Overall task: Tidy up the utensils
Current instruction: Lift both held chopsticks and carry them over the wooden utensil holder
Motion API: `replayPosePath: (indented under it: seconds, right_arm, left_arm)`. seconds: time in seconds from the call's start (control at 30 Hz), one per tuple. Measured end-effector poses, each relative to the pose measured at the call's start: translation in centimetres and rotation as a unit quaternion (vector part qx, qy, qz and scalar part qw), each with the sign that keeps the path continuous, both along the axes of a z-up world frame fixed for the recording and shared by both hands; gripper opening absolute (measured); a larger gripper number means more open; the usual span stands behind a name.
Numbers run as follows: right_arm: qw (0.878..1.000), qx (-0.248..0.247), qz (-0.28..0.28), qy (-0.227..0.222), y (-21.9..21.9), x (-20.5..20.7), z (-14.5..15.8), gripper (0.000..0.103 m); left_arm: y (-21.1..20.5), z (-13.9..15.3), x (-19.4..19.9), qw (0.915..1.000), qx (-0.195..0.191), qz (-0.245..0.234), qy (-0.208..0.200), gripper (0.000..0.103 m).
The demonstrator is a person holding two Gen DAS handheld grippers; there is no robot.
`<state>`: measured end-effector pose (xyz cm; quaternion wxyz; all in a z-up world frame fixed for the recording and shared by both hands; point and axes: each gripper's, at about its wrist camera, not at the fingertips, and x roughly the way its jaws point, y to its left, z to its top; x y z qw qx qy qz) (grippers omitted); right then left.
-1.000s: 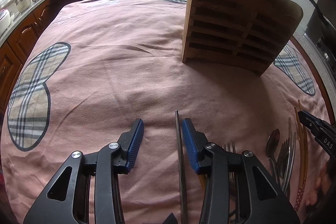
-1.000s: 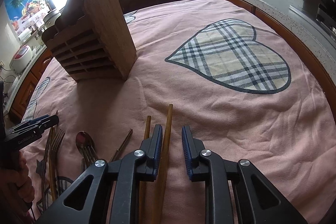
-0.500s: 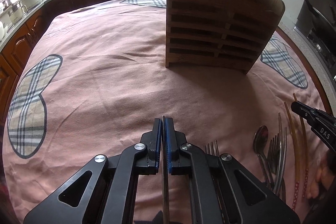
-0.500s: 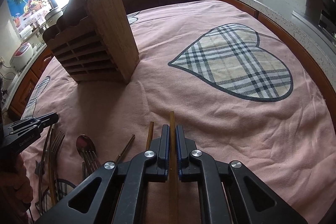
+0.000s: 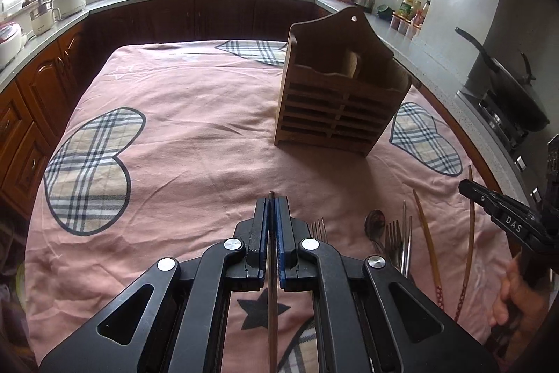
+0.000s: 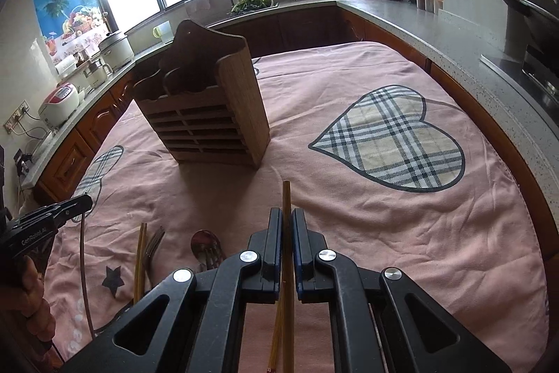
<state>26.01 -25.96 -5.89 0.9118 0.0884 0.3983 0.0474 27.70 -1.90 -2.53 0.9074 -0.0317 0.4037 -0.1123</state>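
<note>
We see the left gripper [image 5: 271,198] with its jaws pressed tight on a thin dark chopstick [image 5: 272,303], and the right gripper [image 6: 287,212] clamped the same way on a pale wooden chopstick [image 6: 286,198]. The wooden utensil holder [image 5: 335,103] stands upright mid-tabletop on the pink cloth [image 5: 195,135]. Forks [image 5: 394,233], a spoon [image 5: 374,222] and more chopsticks [image 5: 428,233] lie near the tabletop's near edge.

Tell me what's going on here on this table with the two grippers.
A person is sorting utensils with two handheld grippers. The left gripper is shut on a thin dark chopstick, and the right gripper is shut on a light wooden chopstick. Forks, a spoon and more chopsticks lie on the pink cloth. The wooden holder stands upright ahead.
</note>
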Motion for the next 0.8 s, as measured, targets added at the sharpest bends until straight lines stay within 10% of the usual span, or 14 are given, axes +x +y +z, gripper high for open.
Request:
replayPosePath:
  seconds: [0.8]
  right_arm:
    - [0.995,0.001,0.045,-0.088,2.1,-7.9,7.9,0.005]
  left_arm:
    - [4.4,6.6,-9.9,0.9943,-0.055,0.014,-0.09,0.004]
